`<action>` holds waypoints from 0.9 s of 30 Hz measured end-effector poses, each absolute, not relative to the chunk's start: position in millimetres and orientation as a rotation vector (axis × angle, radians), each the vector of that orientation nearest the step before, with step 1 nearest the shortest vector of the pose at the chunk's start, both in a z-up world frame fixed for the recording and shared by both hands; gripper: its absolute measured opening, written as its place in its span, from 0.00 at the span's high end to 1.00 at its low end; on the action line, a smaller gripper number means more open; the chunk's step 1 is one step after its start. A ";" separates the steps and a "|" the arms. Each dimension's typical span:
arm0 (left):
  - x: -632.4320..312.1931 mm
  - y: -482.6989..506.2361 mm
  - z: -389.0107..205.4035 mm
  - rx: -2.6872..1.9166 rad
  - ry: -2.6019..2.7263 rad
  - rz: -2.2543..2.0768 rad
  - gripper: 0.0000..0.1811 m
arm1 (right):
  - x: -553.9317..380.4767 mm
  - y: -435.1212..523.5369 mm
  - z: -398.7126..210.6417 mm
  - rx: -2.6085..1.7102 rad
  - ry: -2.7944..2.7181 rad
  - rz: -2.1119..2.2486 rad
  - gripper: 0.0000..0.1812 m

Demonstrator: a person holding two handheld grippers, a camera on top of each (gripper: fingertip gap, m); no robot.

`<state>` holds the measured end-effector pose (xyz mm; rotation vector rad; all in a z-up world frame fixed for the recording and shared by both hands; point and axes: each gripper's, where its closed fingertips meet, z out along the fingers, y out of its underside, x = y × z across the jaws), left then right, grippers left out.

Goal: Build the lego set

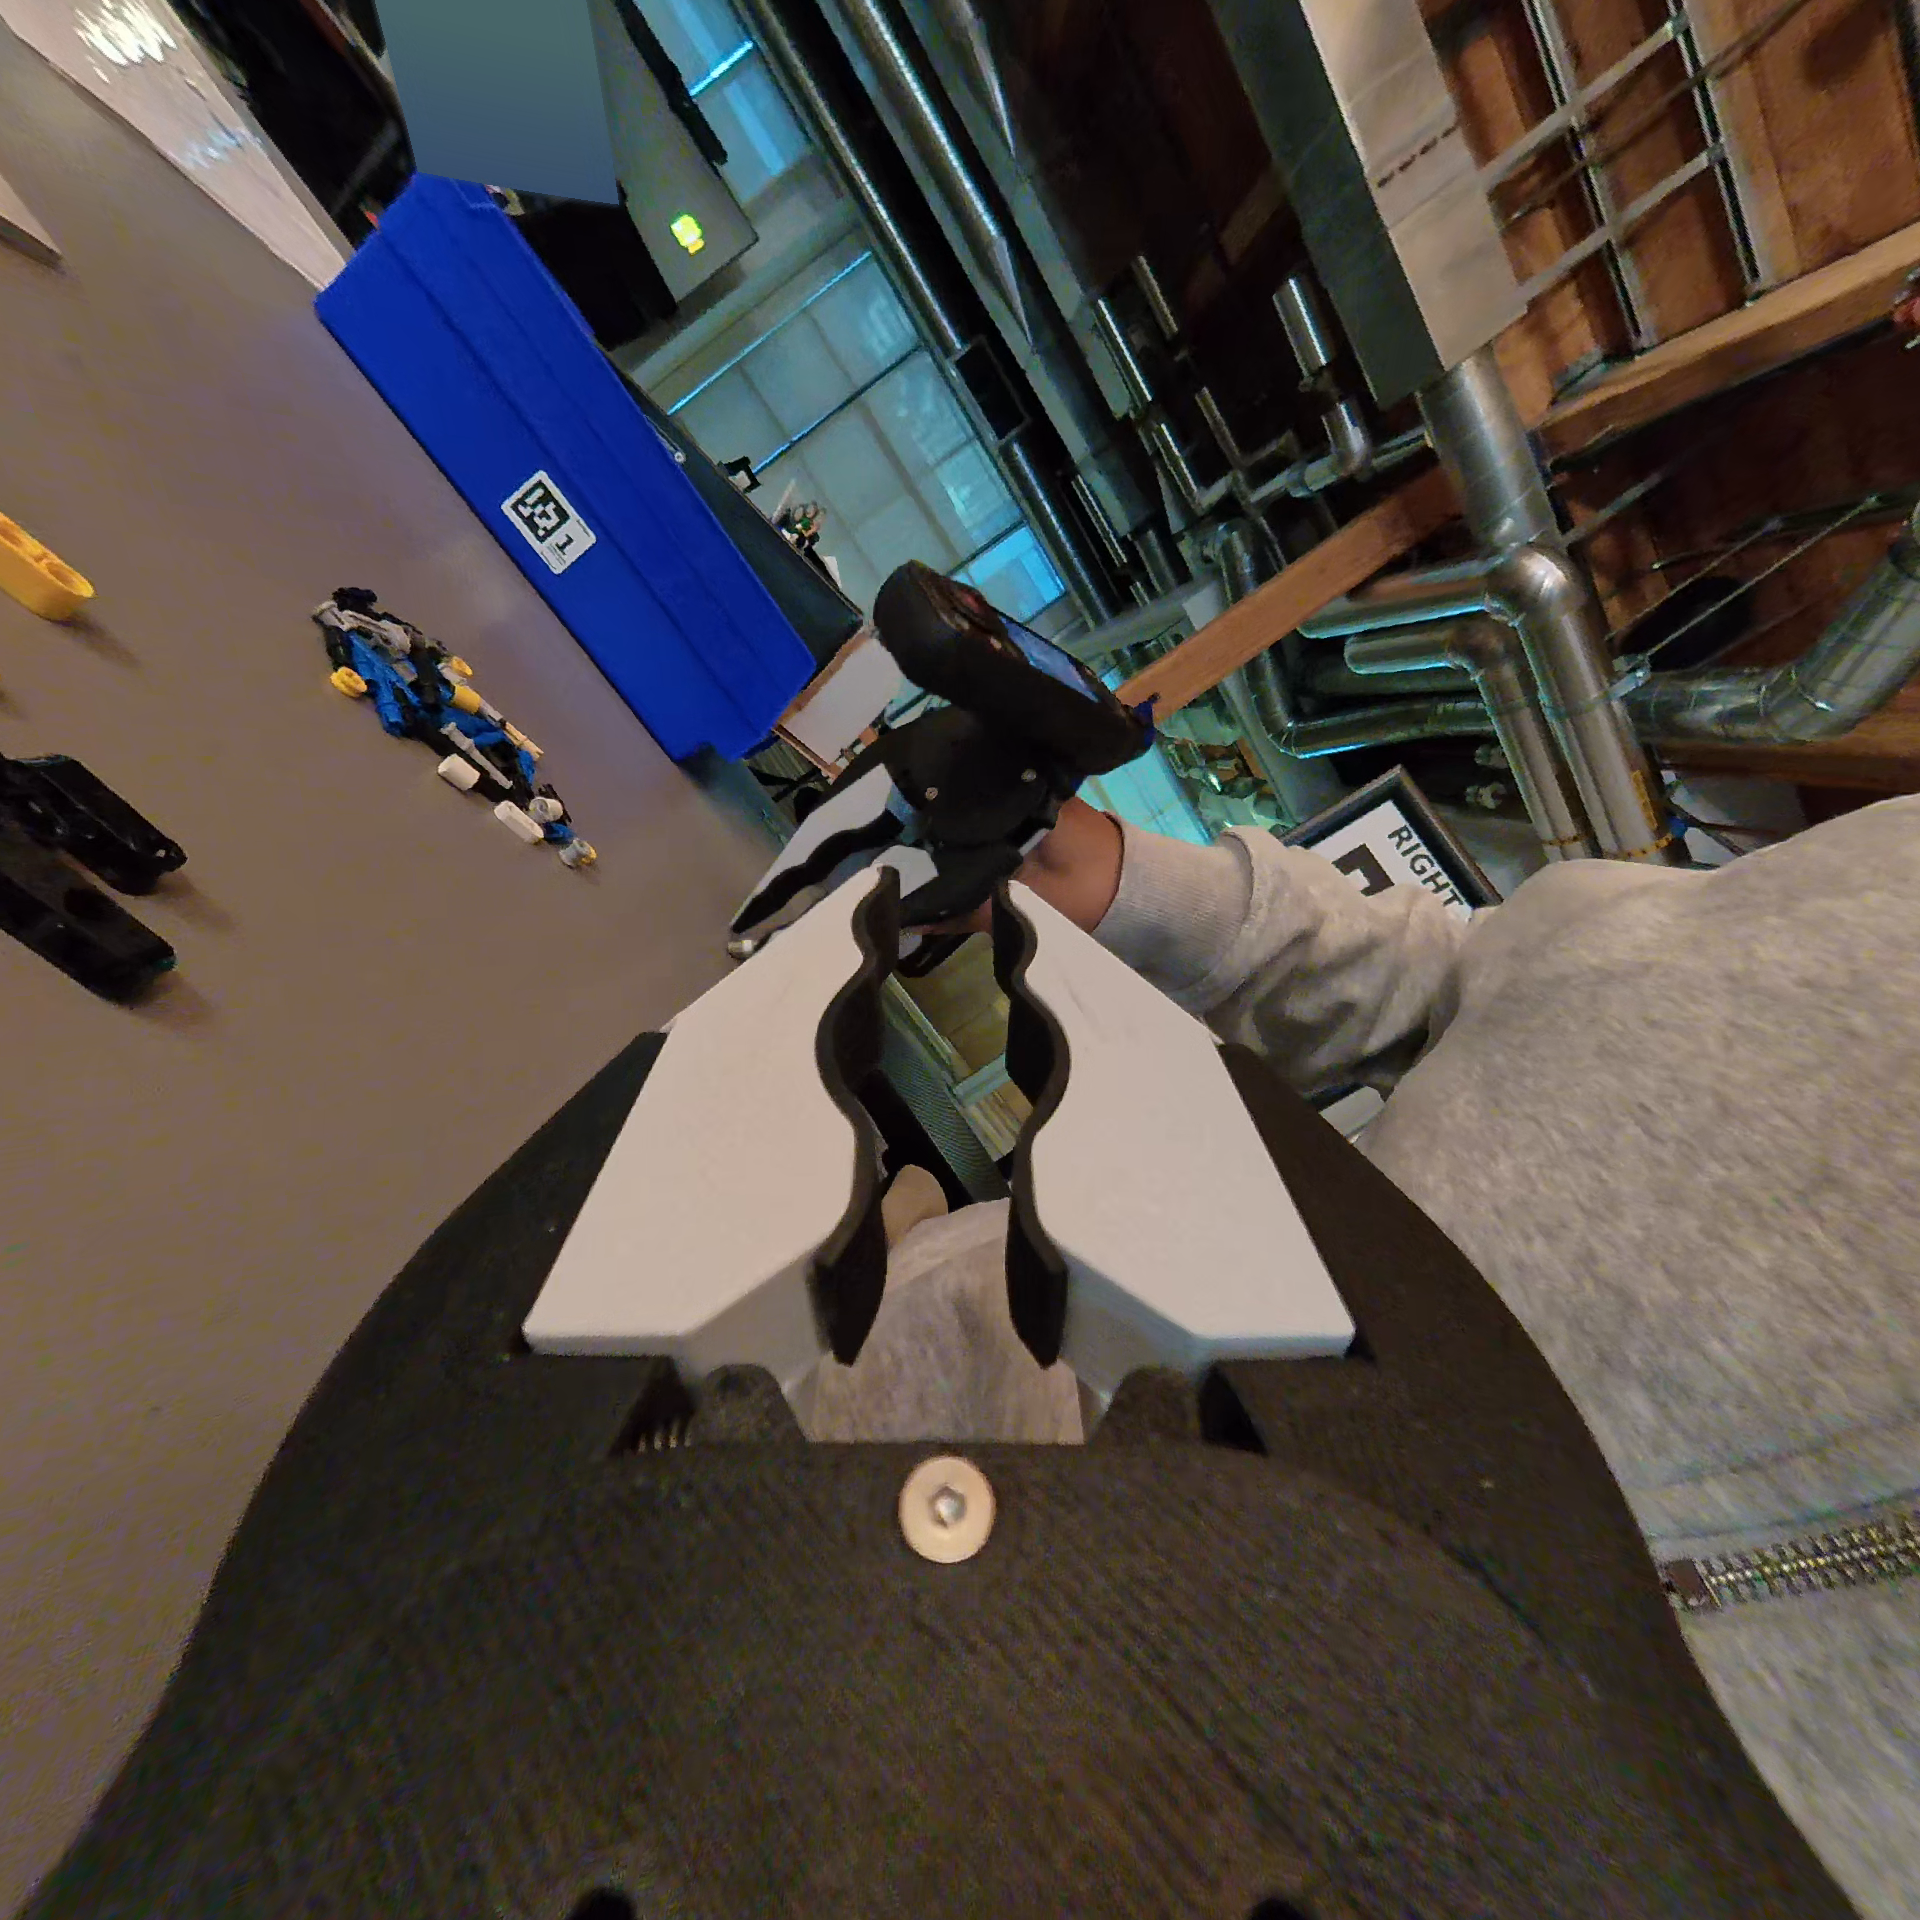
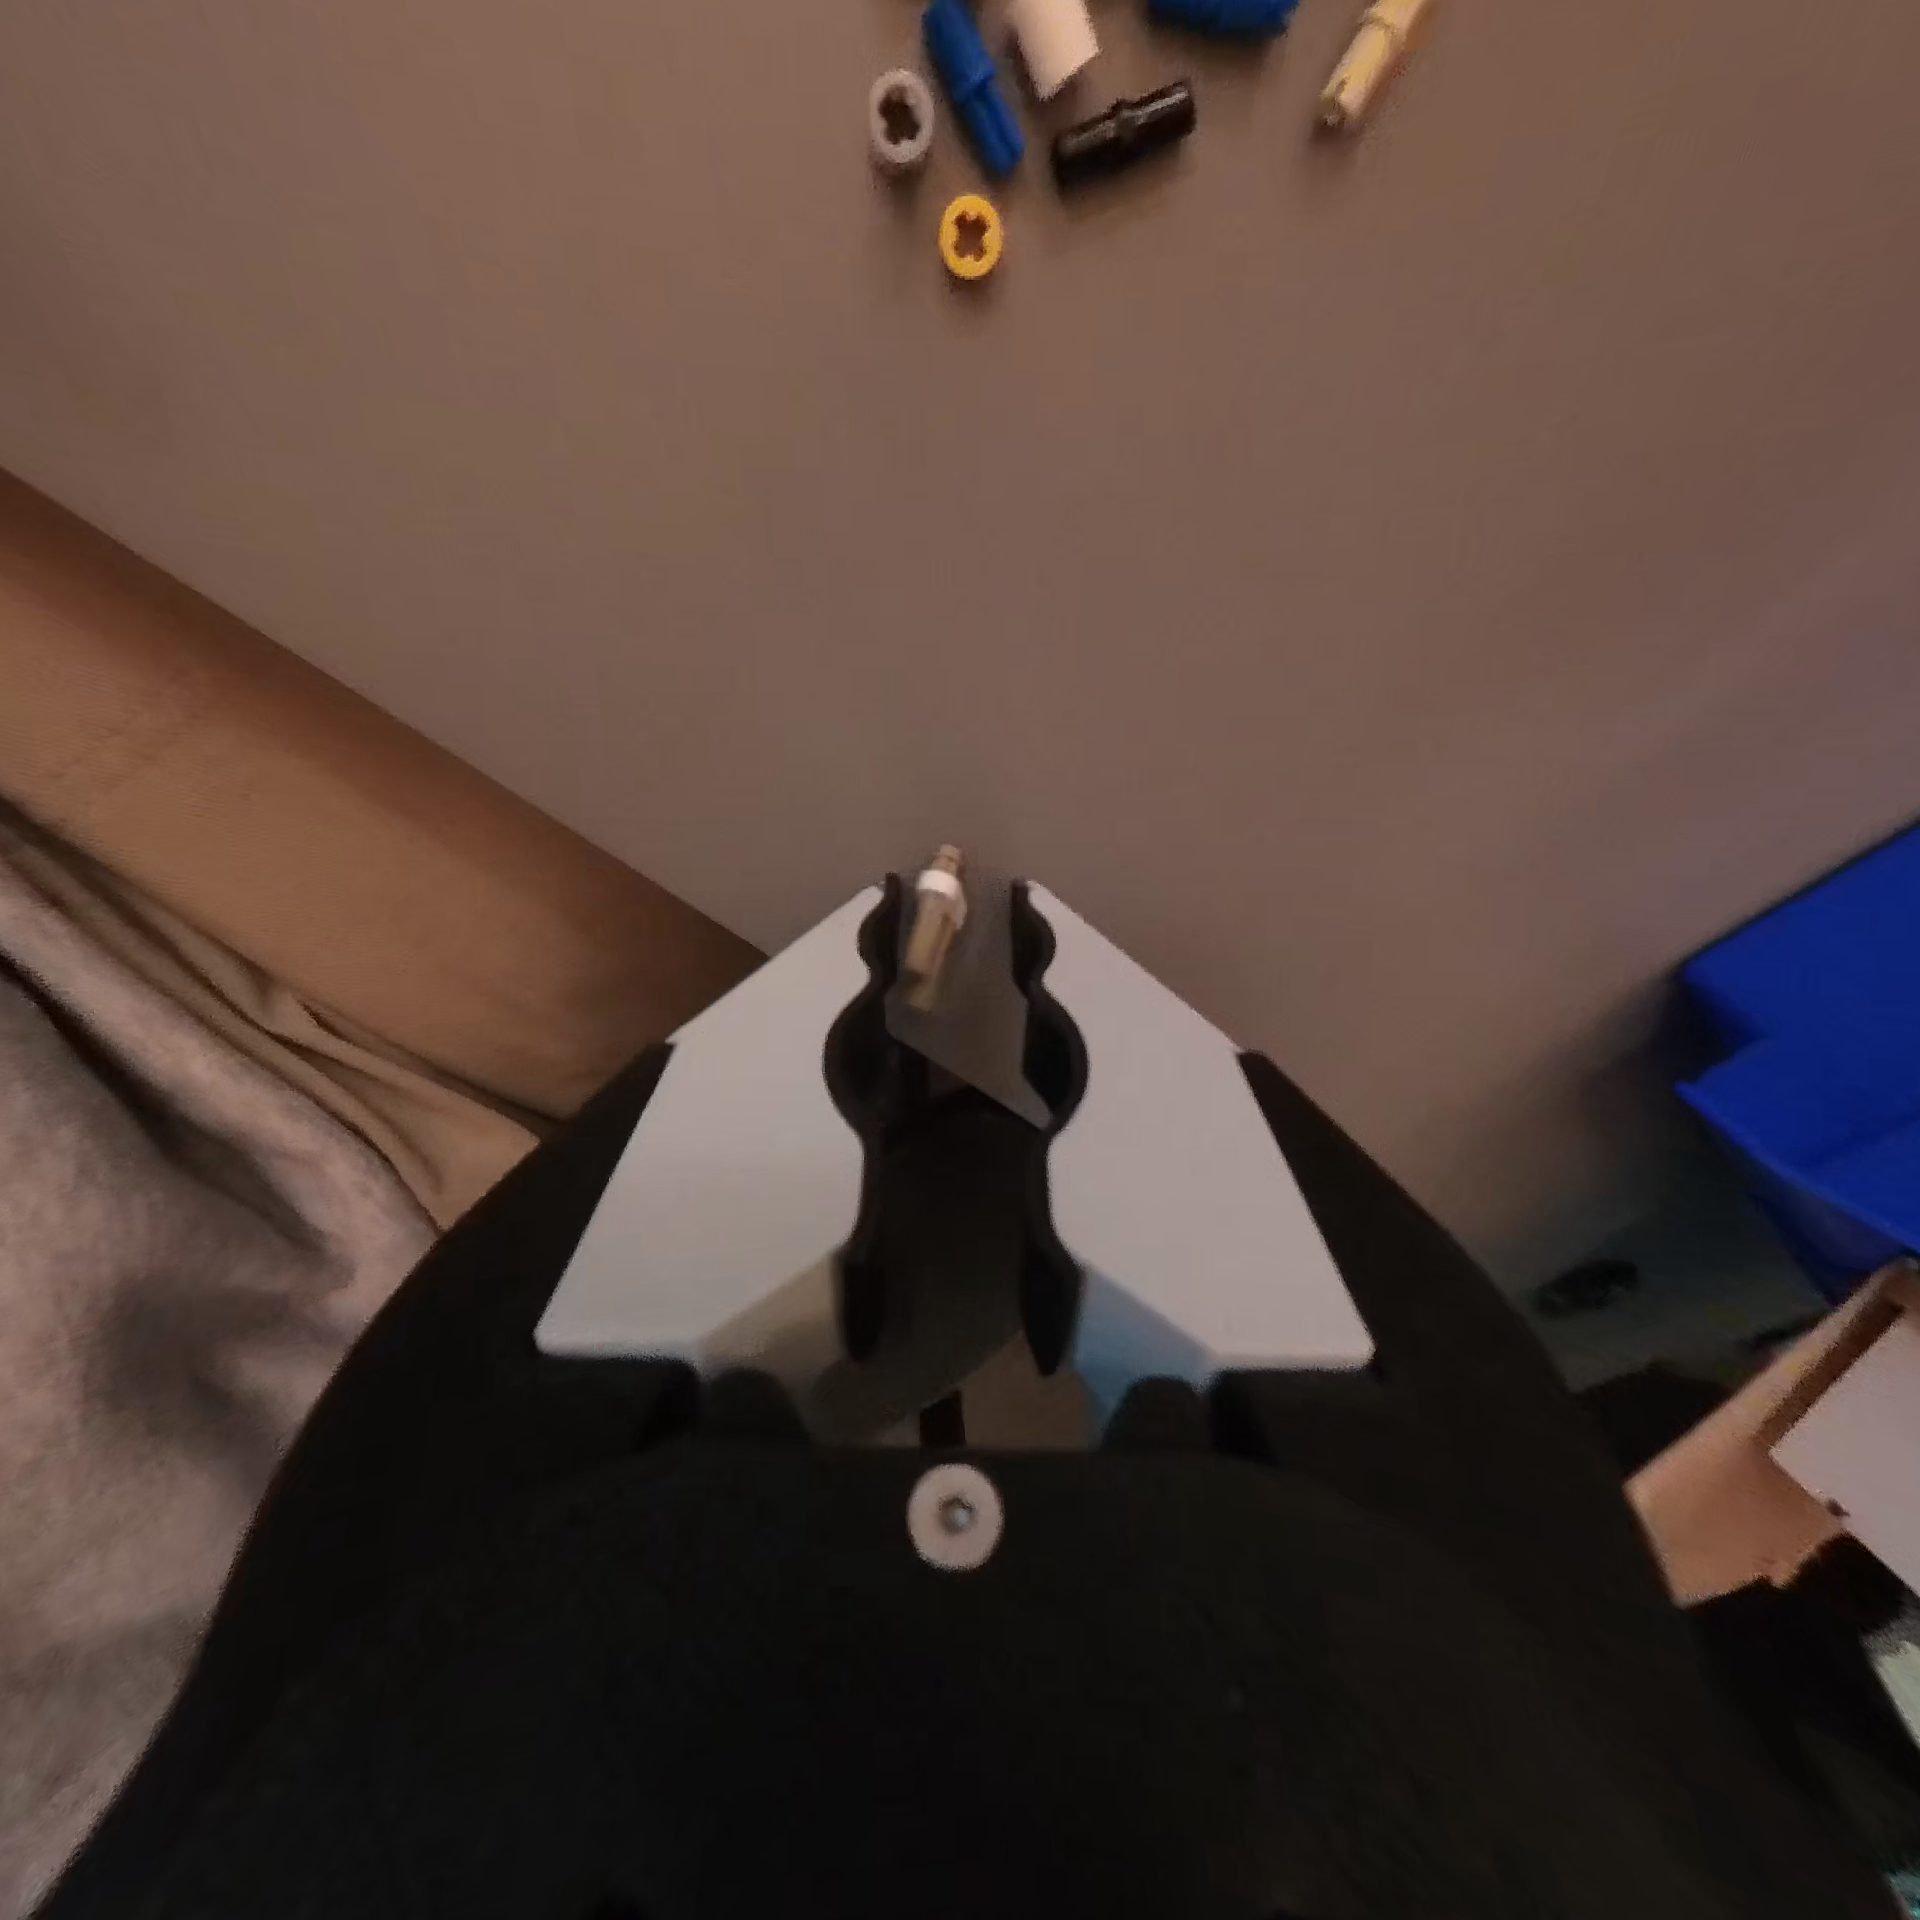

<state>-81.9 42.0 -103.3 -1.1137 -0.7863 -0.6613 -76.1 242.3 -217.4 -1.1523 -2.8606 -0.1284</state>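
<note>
My right gripper (image 2: 951,896) points down at the grey-brown table (image 2: 1143,540). It is shut on a small grey flat piece (image 2: 977,1049) with a tan pin (image 2: 935,930) sticking out of it, held above the table near its front edge. Loose lego parts lie farther out: a yellow ring (image 2: 971,237), a grey ring (image 2: 902,130), a blue pin (image 2: 971,99), a black pin (image 2: 1122,130) and a tan pin (image 2: 1371,62). My left gripper (image 1: 940,904) is lifted and tilted, slightly open and empty. The right gripper (image 1: 987,717), held by a hand, shows just beyond it.
A blue bin (image 1: 561,468) with a square marker stands at the table's far side, also in the right wrist view (image 2: 1808,1091). A pile of blue, white and yellow parts (image 1: 447,717), black beams (image 1: 73,862) and a yellow part (image 1: 42,577) lie on the table. A grey sweatshirt (image 1: 1662,1195) is close.
</note>
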 end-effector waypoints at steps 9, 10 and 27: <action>-81.6 42.0 -102.6 -1.101 -0.786 -0.680 0.92 | -91.2 258.4 -187.2 -1.310 -2.642 0.481 0.81; -81.9 41.8 -102.7 -1.100 -0.787 -0.681 0.92 | -89.4 262.5 -187.5 -1.338 -2.595 0.535 0.81; -73.5 52.9 -109.4 -1.182 -0.767 -0.650 0.91 | -63.3 219.0 -209.7 -1.356 -2.526 0.750 0.92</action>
